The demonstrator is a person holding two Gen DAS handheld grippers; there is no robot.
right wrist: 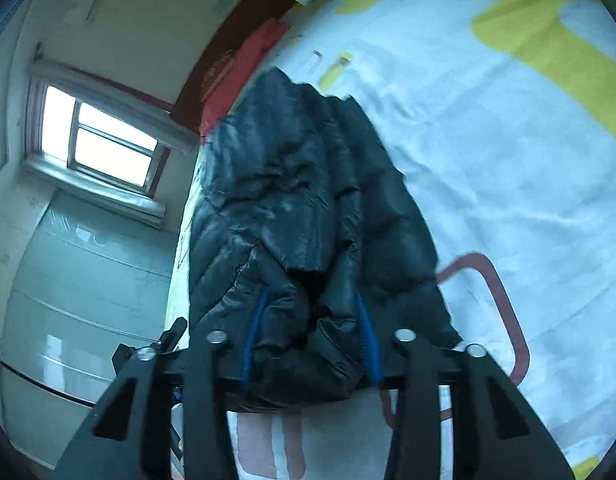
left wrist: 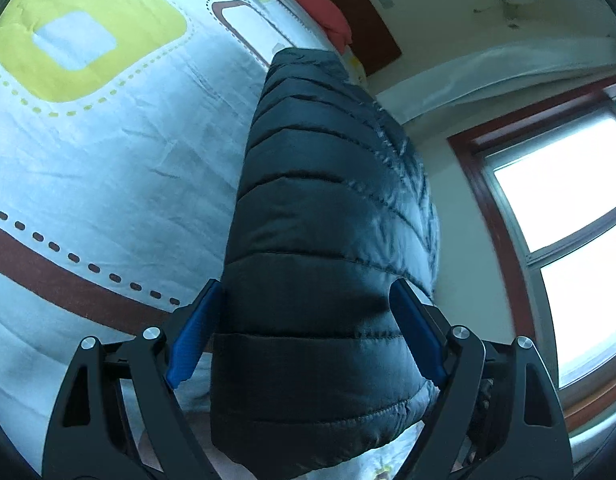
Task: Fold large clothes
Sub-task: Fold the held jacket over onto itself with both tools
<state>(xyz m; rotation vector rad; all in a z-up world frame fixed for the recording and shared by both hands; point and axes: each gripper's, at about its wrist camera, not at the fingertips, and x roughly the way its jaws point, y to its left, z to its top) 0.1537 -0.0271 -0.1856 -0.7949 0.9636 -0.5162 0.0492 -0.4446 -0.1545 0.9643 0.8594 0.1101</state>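
The black puffer jacket [left wrist: 328,240] lies on the bed sheet [left wrist: 107,168], near the side by the window [left wrist: 568,200]. It looks folded into a long thick bundle already, so maybe one more fold is left. The left gripper [left wrist: 303,332] points down with wide jaws around one end, its pads touching the sides. The right gripper [right wrist: 308,336] squeezes a bunched-up end.

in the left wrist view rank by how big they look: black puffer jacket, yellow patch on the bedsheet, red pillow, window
1. black puffer jacket, though nearness to the camera inflates it
2. yellow patch and window look alike
3. red pillow
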